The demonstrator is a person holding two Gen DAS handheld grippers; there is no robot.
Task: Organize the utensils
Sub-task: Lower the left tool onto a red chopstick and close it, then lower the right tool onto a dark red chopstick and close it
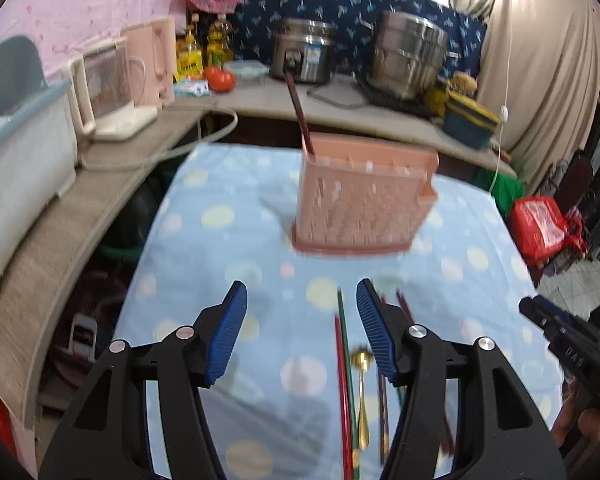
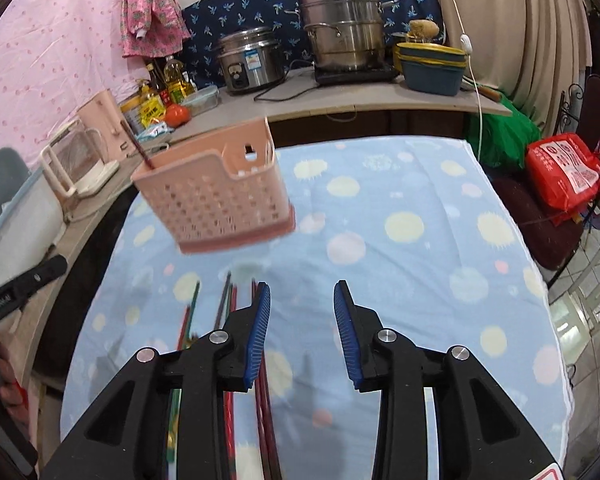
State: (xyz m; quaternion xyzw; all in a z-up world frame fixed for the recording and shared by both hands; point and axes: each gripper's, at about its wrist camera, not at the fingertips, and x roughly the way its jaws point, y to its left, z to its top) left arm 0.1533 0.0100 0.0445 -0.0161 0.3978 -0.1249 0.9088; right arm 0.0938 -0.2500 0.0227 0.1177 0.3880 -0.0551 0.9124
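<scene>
A pink perforated utensil holder (image 1: 364,196) stands on the blue dotted cloth; it also shows in the right wrist view (image 2: 220,196). One dark red chopstick (image 1: 300,112) leans in its left end, seen again in the right wrist view (image 2: 138,148). Several red and green chopsticks (image 1: 344,380) and a gold spoon (image 1: 362,392) lie on the cloth near my open, empty left gripper (image 1: 302,328). My right gripper (image 2: 302,332) is open and empty above the cloth, with the chopsticks (image 2: 224,308) beside and under its left finger.
A grey counter (image 1: 260,98) wraps the back and left, carrying a rice cooker (image 2: 252,60), a steel steamer pot (image 2: 344,28), oil bottles, a tomato (image 2: 177,115), a kettle (image 1: 108,84) and stacked blue-yellow tubs (image 2: 432,68). A red bag (image 2: 564,172) sits right.
</scene>
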